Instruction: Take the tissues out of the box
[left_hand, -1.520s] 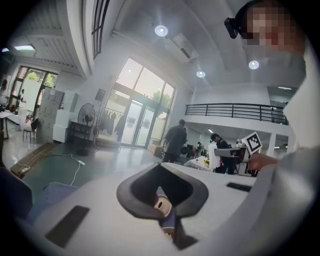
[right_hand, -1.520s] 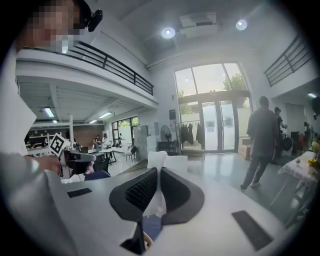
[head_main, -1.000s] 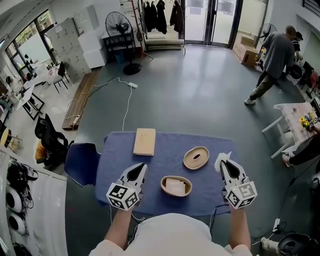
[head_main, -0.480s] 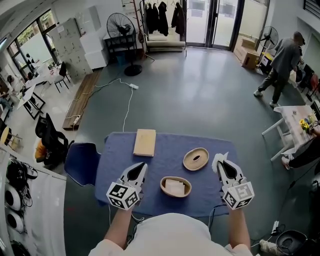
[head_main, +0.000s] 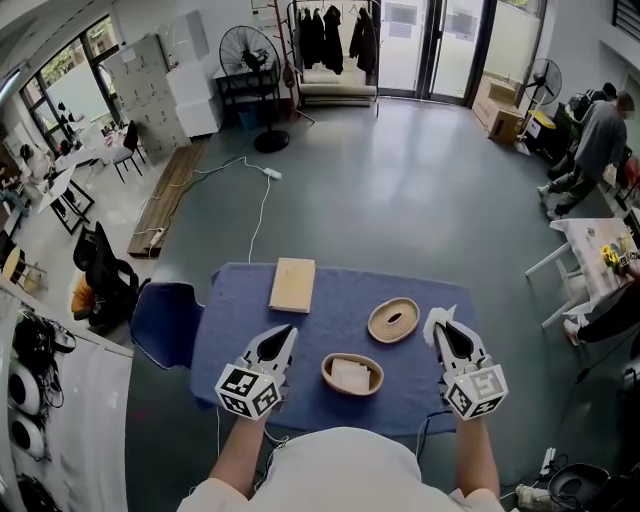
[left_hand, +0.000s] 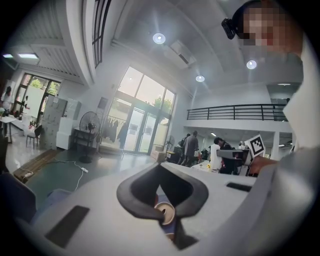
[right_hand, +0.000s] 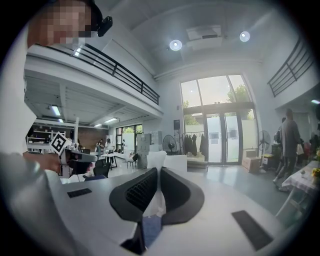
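Table (head_main: 232, 330) under a blue cloth, everything sits on it. Biggest item I see on it is a flat rectangular pale wooden block (head_main: 292, 285), far side, left of centre, well apart from the rest.

Next, an oval wooden lid with a slot in its middle (head_main: 393, 320), lying flat right of centre. It is near the box but not touching it.

Oval wooden box (head_main: 352, 373) is open, close to the near edge, roughly between my two grippers. Folded white tissues (head_main: 351, 374) lie inside it.

Left gripper (head_main: 287, 332) is on the left of the box, over the cloth and apart from the box. In the left gripper view (left_hand: 160, 167) the jaw tips meet and I see nothing pinched between them.

Right gripper (head_main: 443, 326) is right of the lid, near the table's right edge. Its jaws are clamped on one white tissue (head_main: 433, 322), clear of the box. In the right gripper view (right_hand: 157, 174) the tissue (right_hand: 155, 161) sticks up past the tips and runs down between the ribbed pads.
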